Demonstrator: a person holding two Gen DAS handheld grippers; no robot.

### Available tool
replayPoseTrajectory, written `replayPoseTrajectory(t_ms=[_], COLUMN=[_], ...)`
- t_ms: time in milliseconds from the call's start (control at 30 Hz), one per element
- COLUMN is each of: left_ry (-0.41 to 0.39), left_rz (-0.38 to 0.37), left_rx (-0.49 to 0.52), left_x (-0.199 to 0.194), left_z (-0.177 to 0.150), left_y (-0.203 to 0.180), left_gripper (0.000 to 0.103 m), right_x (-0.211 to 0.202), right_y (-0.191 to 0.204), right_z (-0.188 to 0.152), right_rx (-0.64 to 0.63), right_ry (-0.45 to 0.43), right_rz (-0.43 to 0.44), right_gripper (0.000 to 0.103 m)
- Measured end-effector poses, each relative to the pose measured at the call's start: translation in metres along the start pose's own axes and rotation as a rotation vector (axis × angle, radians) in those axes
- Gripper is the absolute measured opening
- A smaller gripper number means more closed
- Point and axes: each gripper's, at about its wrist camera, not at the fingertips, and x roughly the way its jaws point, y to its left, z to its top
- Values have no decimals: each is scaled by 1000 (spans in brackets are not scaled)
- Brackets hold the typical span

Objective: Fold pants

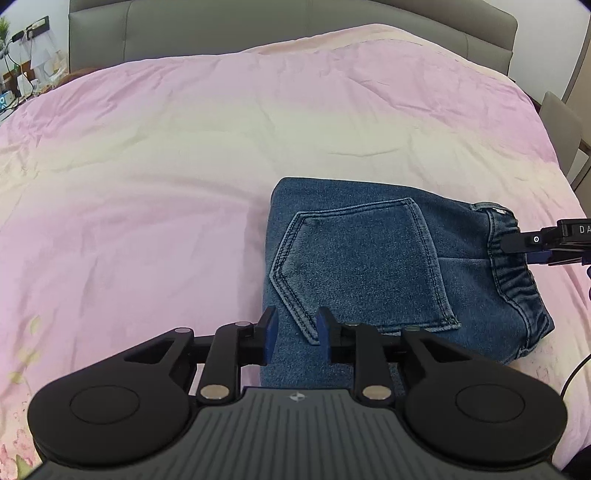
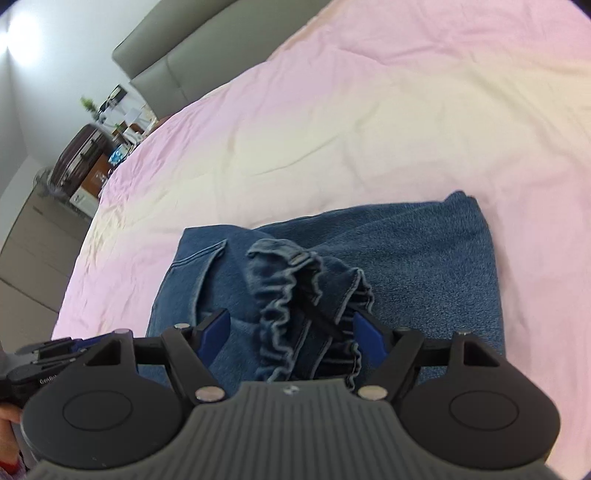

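Blue denim pants [image 1: 369, 266] lie folded into a compact block on the pink bedsheet, back pocket [image 1: 362, 266] up and elastic waistband [image 1: 517, 266] at the right. My left gripper [image 1: 295, 328] is open over the near left edge of the pants, its fingers apart with denim between them. My right gripper [image 2: 291, 336] is open around the ruffled waistband [image 2: 306, 306], which stands up between its fingers. The right gripper also shows in the left wrist view [image 1: 532, 240] at the waistband.
The pink bedsheet [image 1: 166, 166] covers the bed around the pants. A grey padded headboard [image 1: 288, 26] runs along the far edge. A bedside table with clutter [image 2: 110, 122] and a dark suitcase [image 2: 77, 155] stand beyond the bed's left side.
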Motion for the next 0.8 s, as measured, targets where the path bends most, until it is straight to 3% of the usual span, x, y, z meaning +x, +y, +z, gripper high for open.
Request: replayPoseTrajectory(t_ms=[100,233,300,367,667,800], left_ry=[7,22,20,19,-62,-93], left_rz=[-12,-15,-15,-8,-9,-38], left_rx=[1,-6,-10,-10,-84,-84], left_x=[10,18,15,14,-16,-26], left_z=[0,-4,-4,-3,5,10], left_y=[0,2,3,3,-4,-17], left_gripper=[30,30,30,30,30,30], right_x=[15,34,35,29,-60,-100], right_y=[-12,-28,-31,-21,94,91], right_z=[2,0,-1,0,38,57], right_rx=[51,122,133,95,-232,-229], right_ry=[16,24,24,22,-125,-169], right_rz=[50,93,137,117,108,66], right_gripper=[60,59,30,21,15,15])
